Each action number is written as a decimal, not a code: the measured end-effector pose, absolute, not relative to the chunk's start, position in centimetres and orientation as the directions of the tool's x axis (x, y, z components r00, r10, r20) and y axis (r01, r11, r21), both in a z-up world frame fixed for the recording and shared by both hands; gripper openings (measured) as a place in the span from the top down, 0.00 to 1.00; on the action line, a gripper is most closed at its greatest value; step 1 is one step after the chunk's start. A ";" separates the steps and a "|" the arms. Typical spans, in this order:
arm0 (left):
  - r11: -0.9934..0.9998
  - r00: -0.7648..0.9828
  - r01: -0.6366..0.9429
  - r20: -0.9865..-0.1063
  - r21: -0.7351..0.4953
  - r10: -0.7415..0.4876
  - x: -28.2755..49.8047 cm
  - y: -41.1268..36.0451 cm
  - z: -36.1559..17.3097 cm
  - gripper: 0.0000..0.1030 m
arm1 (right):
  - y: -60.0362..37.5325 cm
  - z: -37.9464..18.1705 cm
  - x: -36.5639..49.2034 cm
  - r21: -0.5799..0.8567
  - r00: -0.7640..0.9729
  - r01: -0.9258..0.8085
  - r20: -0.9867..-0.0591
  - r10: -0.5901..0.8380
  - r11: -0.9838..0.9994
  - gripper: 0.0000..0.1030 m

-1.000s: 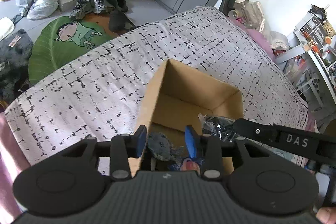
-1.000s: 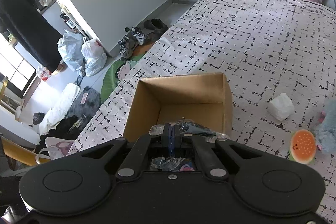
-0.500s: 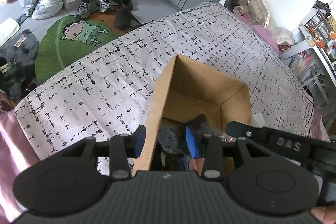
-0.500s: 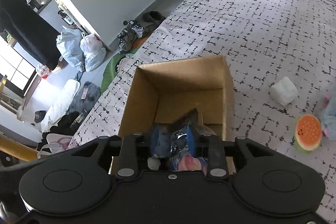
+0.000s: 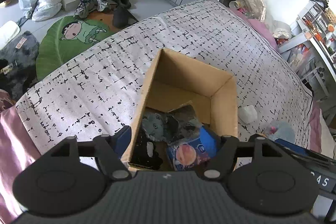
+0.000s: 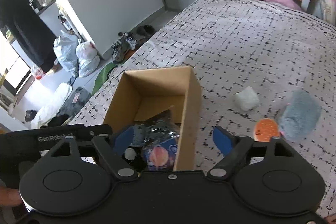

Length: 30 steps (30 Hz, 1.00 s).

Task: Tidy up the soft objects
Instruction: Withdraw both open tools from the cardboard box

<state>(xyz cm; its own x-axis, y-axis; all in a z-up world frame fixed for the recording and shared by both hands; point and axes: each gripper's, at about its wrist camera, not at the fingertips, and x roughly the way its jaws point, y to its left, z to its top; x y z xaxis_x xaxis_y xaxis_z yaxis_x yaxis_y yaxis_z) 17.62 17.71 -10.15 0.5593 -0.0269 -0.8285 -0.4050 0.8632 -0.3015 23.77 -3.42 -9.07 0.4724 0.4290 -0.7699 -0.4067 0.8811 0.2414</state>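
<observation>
Three soft things are not yet boxed, as far as the right wrist view shows: a white foam block (image 6: 247,101), a grey plush (image 6: 300,117) and an orange watermelon-slice toy (image 6: 265,130) lie on the bed (image 6: 252,39), beside the cardboard box (image 6: 190,110) and apart from it. Inside the box sit a blue packet with a peach picture (image 5: 192,150), a crinkly dark bag (image 5: 184,119) and a grey plush piece (image 5: 156,125), so part of the sorting looks done. Both tools hover over the near end of the box with jaws spread wide and nothing between them: the left gripper (image 5: 171,141) straddles the box's left wall, the right gripper (image 6: 173,136) its right wall. Judging by this, roughly half the work is left, and the loose items to the right come next.
</observation>
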 end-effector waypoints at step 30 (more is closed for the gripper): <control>0.935 0.641 -0.243 -0.766 -0.257 -0.044 16.9 7.5 -5.7 0.01 | -18.0 -7.3 21.2 0.307 0.597 -0.304 -0.676 0.431 0.902 0.00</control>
<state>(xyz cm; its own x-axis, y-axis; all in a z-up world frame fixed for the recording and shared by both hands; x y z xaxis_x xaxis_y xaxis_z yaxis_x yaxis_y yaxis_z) 16.93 7.48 -5.69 0.6413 -0.0440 -0.7661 -0.2428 0.9355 -0.2569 21.17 -18.00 -7.34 0.5970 0.4313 -0.6764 -0.3038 0.9019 0.3070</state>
